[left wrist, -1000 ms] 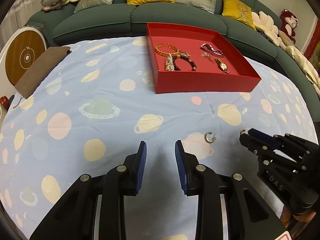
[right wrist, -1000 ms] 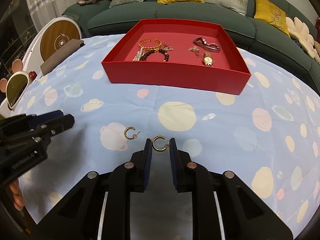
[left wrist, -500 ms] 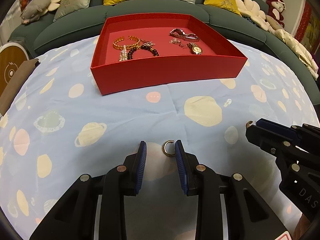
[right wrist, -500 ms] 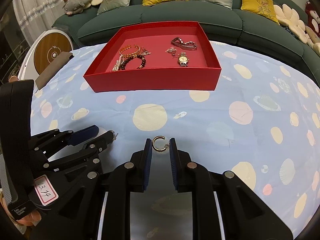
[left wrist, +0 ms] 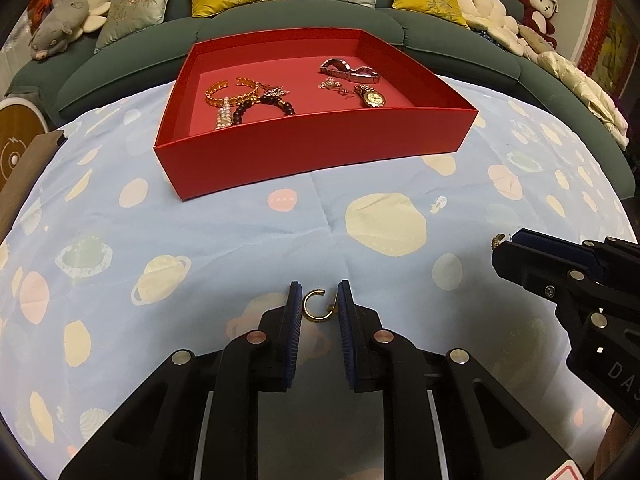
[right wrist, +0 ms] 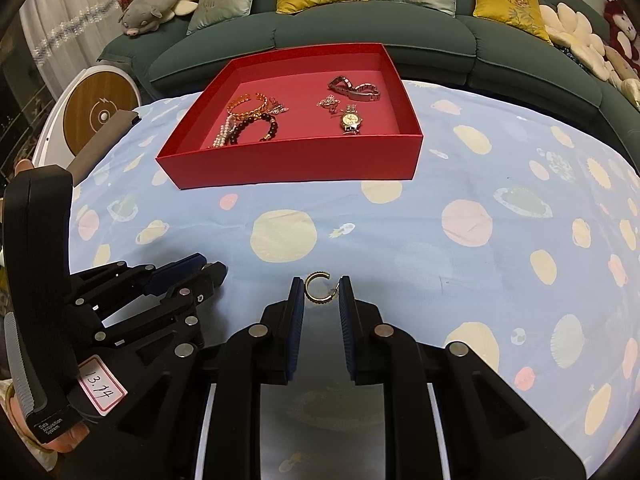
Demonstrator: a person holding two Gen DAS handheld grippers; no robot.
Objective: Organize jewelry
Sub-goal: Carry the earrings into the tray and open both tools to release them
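A gold hoop earring [left wrist: 316, 306] sits between the blue pads of my left gripper [left wrist: 319, 308], which has closed in on it just above the cloth. A second gold hoop earring [right wrist: 318, 288] is held between the pads of my right gripper [right wrist: 321, 294], lifted off the cloth. The right gripper also shows in the left wrist view [left wrist: 505, 245], the left one in the right wrist view [right wrist: 212, 266]. The red tray [left wrist: 312, 148] [right wrist: 288, 166] stands farther back and holds bracelets [left wrist: 232, 94] and watches [left wrist: 370, 98].
The table wears a pale blue cloth with planet prints [left wrist: 384, 224]. A green sofa [right wrist: 360, 24] with cushions curves behind it. A round wooden disc [right wrist: 102, 110] and a brown board [left wrist: 24, 168] lie at the left edge.
My left gripper swung to the first earring and narrowed around it. My right gripper lifted with its earring and drew back; the tray now looks farther away.
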